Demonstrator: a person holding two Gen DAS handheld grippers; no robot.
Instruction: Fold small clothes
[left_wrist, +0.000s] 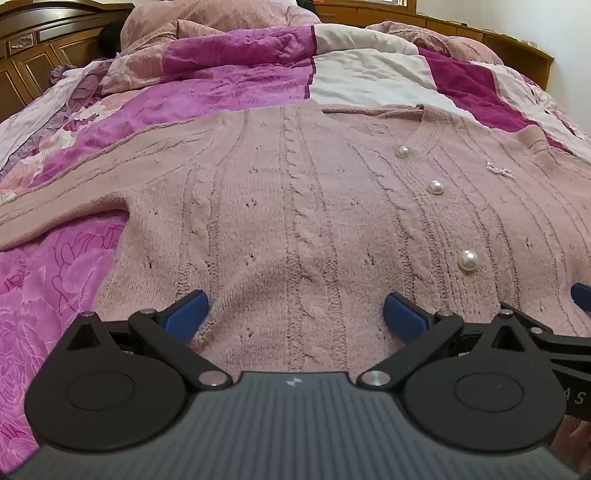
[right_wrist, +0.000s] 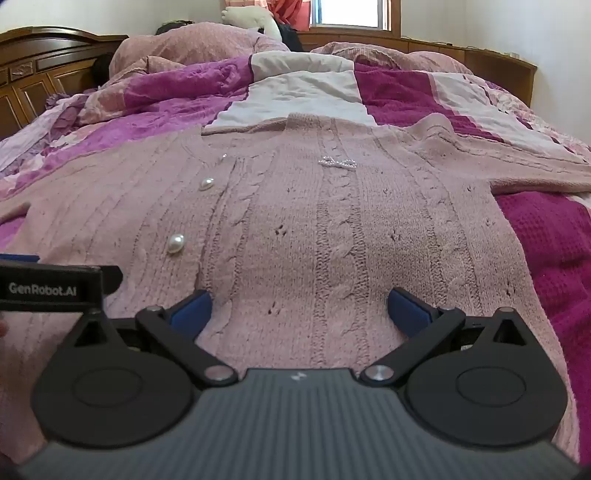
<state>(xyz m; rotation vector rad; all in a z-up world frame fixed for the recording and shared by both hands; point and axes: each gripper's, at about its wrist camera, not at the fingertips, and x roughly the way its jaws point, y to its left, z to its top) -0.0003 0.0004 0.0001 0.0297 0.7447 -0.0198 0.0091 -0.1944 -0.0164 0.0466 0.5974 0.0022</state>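
Purple and white patchwork quilt (left_wrist: 229, 85) covers the bed, with a pink cable-knit cardigan with pearl buttons (left_wrist: 295, 192) spread flat on it. Left gripper (left_wrist: 295, 317) and right gripper (right_wrist: 299, 310) both stand wide apart, empty, cardigan hem between and ahead of their blue fingers.

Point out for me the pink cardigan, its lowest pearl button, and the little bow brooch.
pink cardigan (left_wrist: 295, 206): left wrist view, on the centre cable panel.
lowest pearl button (left_wrist: 468, 260): left wrist view, on the pearl's face.
bow brooch (right_wrist: 338, 163): right wrist view, on the middle of the bow.
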